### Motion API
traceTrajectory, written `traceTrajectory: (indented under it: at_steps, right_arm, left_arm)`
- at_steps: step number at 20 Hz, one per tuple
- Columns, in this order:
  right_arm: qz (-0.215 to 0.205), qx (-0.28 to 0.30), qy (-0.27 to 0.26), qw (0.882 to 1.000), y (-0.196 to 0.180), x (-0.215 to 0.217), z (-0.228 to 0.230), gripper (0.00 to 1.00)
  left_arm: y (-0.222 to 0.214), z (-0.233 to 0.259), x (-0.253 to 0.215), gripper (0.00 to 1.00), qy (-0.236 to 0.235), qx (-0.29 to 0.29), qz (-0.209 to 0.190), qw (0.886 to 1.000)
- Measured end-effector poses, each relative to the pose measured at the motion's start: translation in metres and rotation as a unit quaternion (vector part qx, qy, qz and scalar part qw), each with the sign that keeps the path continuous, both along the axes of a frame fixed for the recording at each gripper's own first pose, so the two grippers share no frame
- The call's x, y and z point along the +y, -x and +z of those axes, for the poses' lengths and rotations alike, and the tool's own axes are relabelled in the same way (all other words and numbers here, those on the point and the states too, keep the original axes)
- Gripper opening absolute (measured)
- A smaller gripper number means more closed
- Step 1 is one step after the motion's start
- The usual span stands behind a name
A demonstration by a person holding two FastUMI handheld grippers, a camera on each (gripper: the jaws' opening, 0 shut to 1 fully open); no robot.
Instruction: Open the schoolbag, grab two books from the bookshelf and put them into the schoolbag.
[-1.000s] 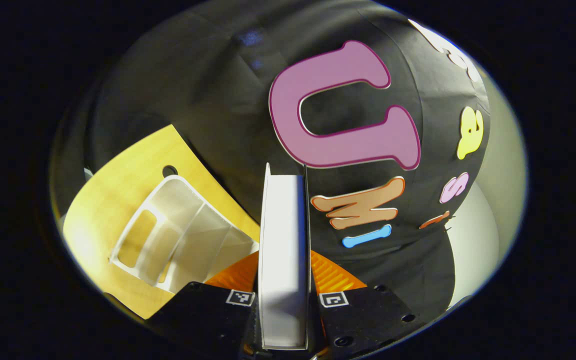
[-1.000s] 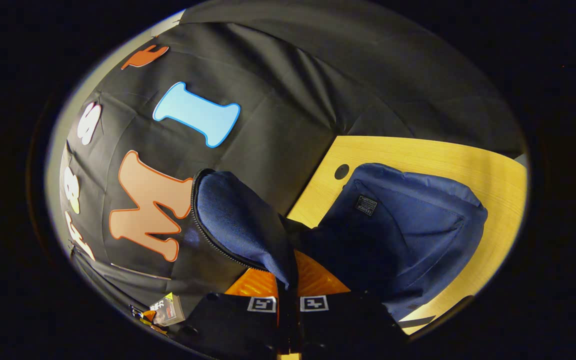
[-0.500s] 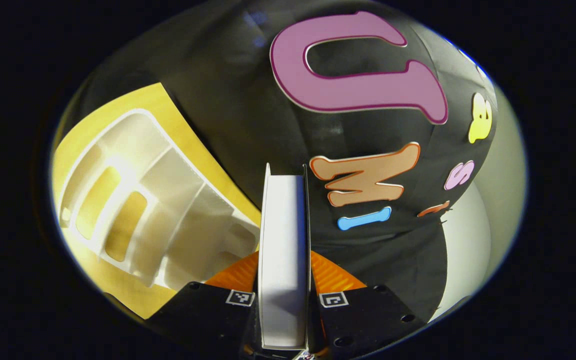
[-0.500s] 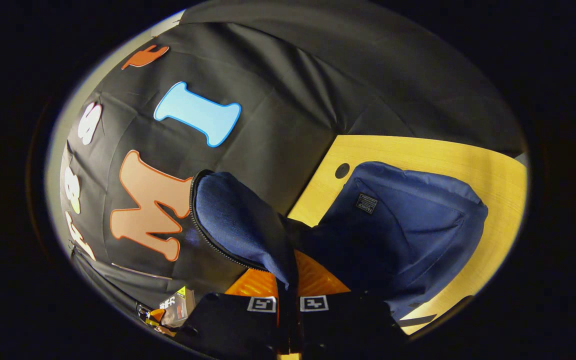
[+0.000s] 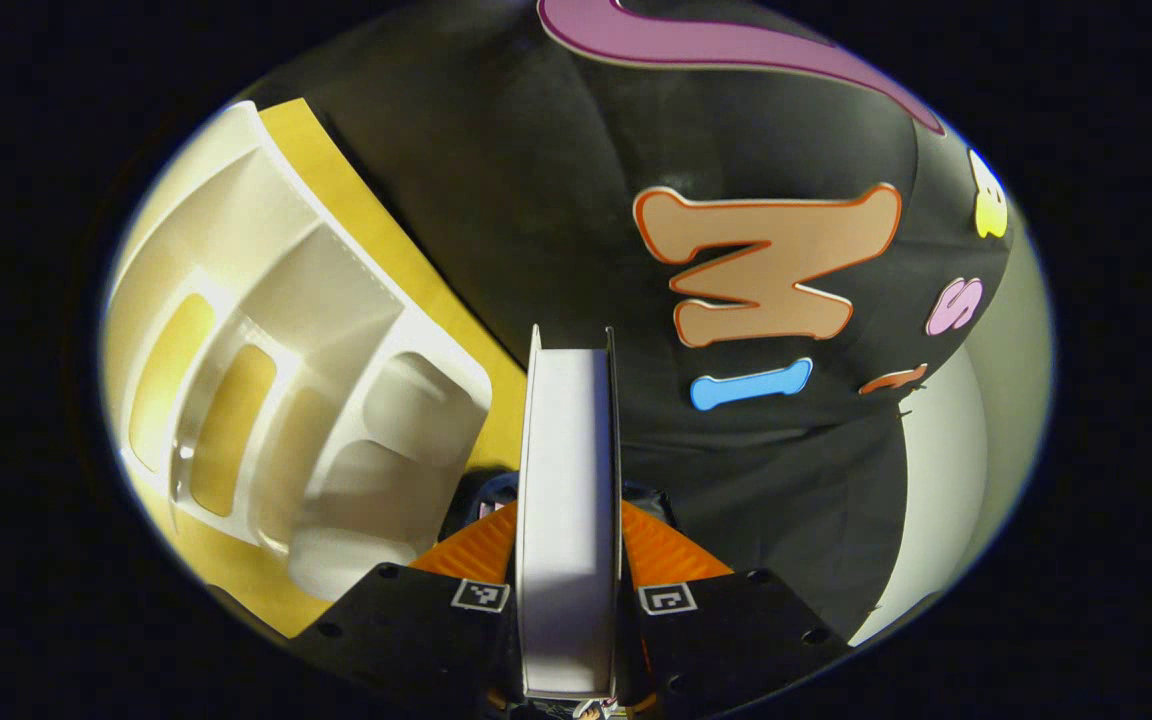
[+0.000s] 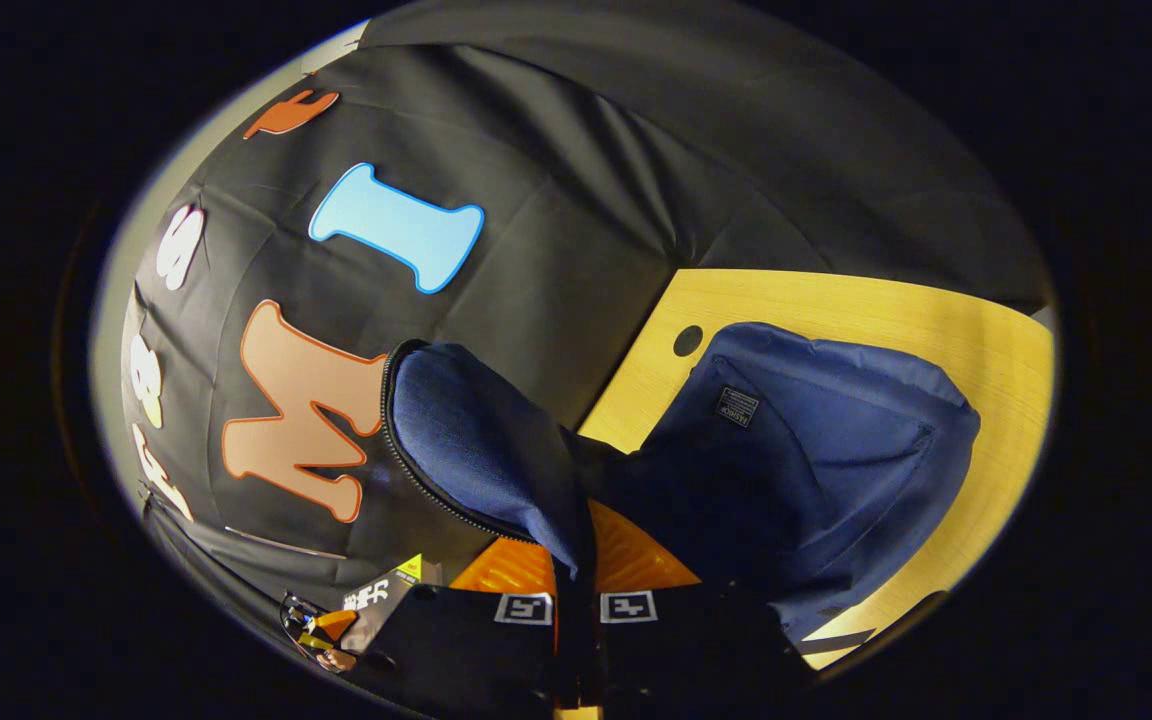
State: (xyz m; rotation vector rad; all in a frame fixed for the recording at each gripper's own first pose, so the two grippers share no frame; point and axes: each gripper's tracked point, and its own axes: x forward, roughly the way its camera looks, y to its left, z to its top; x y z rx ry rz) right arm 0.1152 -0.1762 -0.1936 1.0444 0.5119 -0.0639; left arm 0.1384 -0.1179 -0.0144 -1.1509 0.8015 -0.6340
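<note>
In the left gripper view, your left gripper [image 5: 568,560] squeezes a book [image 5: 568,500] from both sides. You see the book's white page edge standing straight up in the middle, low in the frame. The white bookshelf [image 5: 276,400] lies on the yellow table [image 5: 386,230] at the left.

In the right gripper view, your right gripper [image 6: 576,575] pinches the blue flap [image 6: 481,450] of the schoolbag [image 6: 816,450] and holds it up. The bag sits on the table at the right of the frame, with the flap near the middle.
</note>
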Motion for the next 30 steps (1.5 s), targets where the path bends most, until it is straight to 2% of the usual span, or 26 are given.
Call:
traceTrajectory:
  at_steps: [14,17,19,27,28,29,30]
  right_arm:
    - [0.005,-0.005,-0.014,1.0,0.002,-0.002,-0.001,0.04]
    - [0.004,-0.009,-0.019,1.0,0.001,-0.006,0.002,0.03]
    - [0.006,-0.011,-0.022,1.0,0.0,-0.006,0.002,0.04]
    - [0.025,-0.021,-0.027,0.999,-0.005,-0.002,0.006,0.03]
    - [0.027,-0.024,-0.028,0.999,-0.006,-0.002,0.007,0.04]
    - [0.029,-0.028,-0.029,0.999,-0.007,-0.001,0.009,0.04]
    - [0.03,-0.03,-0.03,0.999,-0.007,-0.002,0.011,0.04]
  left_arm:
    - [0.014,-0.061,-0.143,0.33,-0.061,0.034,-0.087,0.994]
    - [0.017,-0.076,-0.166,0.35,-0.078,0.04,-0.097,0.991]
    - [0.02,-0.083,-0.181,0.33,-0.084,0.046,-0.104,0.99]
    - [0.034,-0.111,-0.247,0.33,-0.086,0.062,-0.113,0.988]
    - [0.034,-0.114,-0.254,0.35,-0.081,0.066,-0.115,0.988]
    - [0.037,-0.113,-0.262,0.31,-0.069,0.071,-0.118,0.988]
    - [0.04,-0.116,-0.267,0.33,-0.067,0.074,-0.118,0.988]
